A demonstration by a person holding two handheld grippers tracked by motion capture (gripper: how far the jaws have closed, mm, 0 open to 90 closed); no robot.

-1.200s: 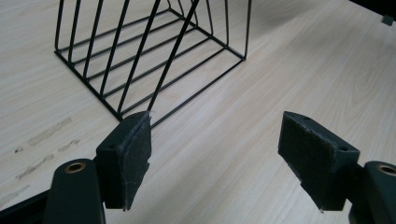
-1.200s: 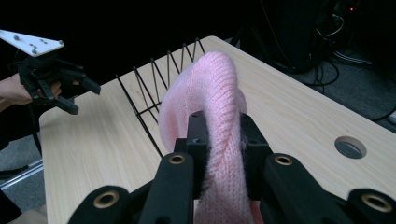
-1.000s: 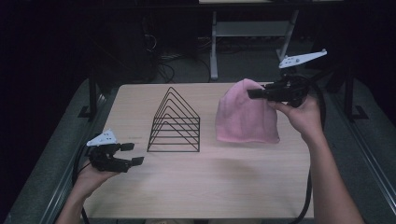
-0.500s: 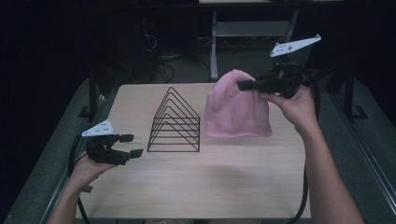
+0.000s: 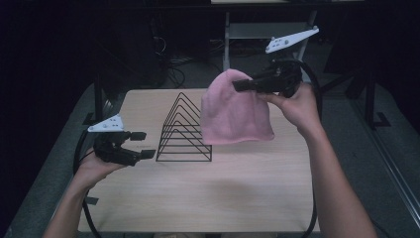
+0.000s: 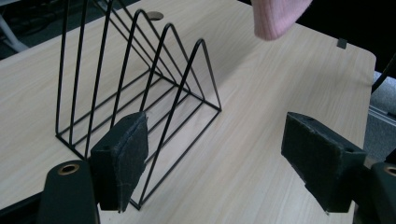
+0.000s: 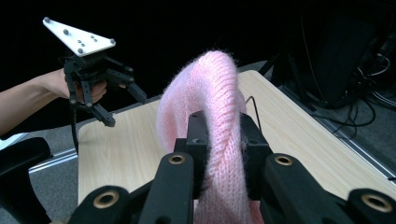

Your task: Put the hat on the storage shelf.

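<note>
**Pink hat hanging aloft beside the wire rack**

Pinching the crown of a pink knitted hat [image 5: 235, 111] in the right gripper [image 5: 239, 86], jaws pressed together on a fold of the knit, as seen close up in the right gripper view [image 7: 219, 154]. Holding that hat clear above the tabletop [image 5: 237, 188], its open brim hanging downward and its left edge overlapping, in the high view, the upper right side of a black wire rack [image 5: 184, 130]; whether touching the rack or merely passing in front of it, impossible to tell. Showing a corner of the hat's ribbed brim [image 6: 276, 18] at the top of the left gripper view, hanging free over the wood.

Standing upright on the light wooden tabletop [image 6: 261, 121], the rack [image 6: 135, 84] presenting a row of triangular loops on a rectangular base, slightly left of centre.

Hovering at the left edge of the tabletop, just beside the rack, the left gripper [image 5: 142, 145] pointing toward the rack's base with jaws spread wide and gripping nothing; padded faces [image 6: 120, 161] well apart in the left gripper view, the rack's near corner lying between them and farther off. Appearing too in the right gripper view, the left gripper [image 7: 124, 106] held in a hand [image 7: 84, 88] beyond the tabletop's far edge, jaws parted, grey three-cornered plate on top
</note>
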